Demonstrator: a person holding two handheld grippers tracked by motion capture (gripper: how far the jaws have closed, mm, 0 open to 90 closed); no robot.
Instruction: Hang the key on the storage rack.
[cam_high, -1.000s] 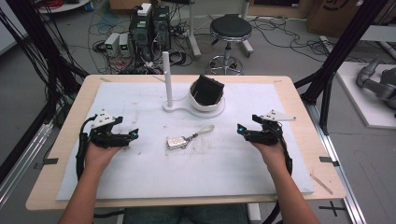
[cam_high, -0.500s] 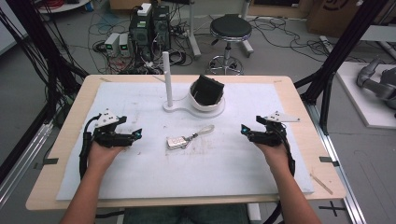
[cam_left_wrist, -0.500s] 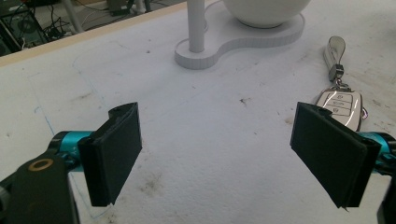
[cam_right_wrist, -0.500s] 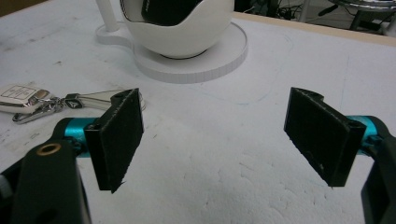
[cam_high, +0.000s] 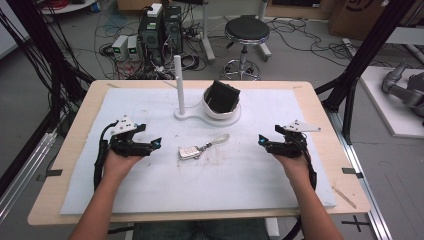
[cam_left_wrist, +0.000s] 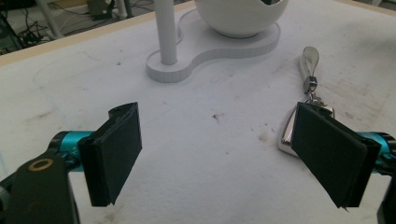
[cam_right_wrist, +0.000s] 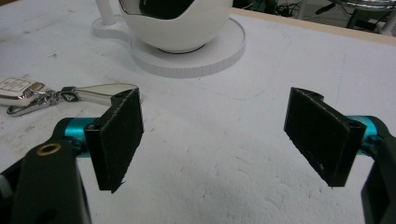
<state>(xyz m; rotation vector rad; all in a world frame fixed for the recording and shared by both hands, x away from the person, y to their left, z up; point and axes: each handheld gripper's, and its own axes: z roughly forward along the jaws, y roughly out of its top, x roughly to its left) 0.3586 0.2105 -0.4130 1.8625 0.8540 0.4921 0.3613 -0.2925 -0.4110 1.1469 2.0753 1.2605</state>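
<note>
Starting stage: the key fob lies untouched on the white mat, near the bowl stand. Left gripper and right gripper flank it, both spread wide, holding nothing; grasping remains ahead.

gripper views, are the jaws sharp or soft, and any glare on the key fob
Left gripper view: jaws soft at their edges, key fob partly behind the right jaw, its metal edge catching light. Right gripper view: jaws likewise soft, the fob's chrome strap tab shines. High view: even light, faint shadows.
</note>
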